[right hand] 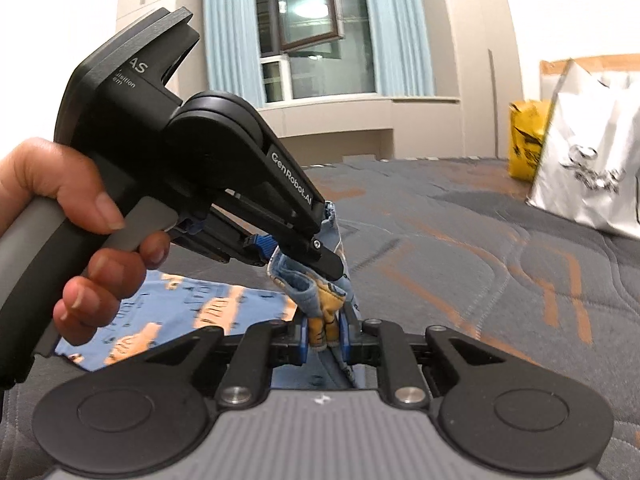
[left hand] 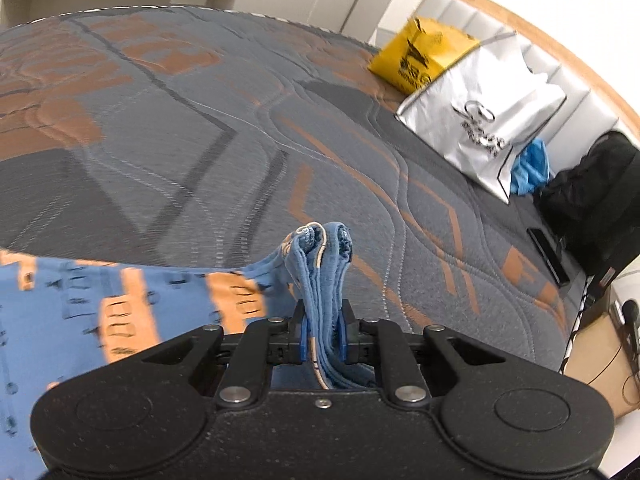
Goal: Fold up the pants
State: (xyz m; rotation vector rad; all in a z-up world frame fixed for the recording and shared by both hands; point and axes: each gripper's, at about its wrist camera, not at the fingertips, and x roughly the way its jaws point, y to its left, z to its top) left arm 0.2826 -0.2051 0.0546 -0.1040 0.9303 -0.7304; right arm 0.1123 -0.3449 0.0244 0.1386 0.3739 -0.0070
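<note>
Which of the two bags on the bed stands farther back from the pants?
The yellow bag with black print. It stands behind the bigger silver-white bag, which is closer to the blue pants both grippers hold.

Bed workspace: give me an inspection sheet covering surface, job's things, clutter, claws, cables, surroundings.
Surface: grey quilted mattress with orange pattern.
Job's things: blue printed cotton pants with orange blocks, partly lying on the mattress, bunched edge lifted.
Clutter: yellow plastic bag, silver-white shopping bag, crumpled blue item, black bag.
Claws: left claw shut on the pants; right claw shut on the pants, close beside the left.
Cables: dark cords by the light wooden bedside unit.
Surroundings: window with pale blue curtains, padded headboard.
</note>
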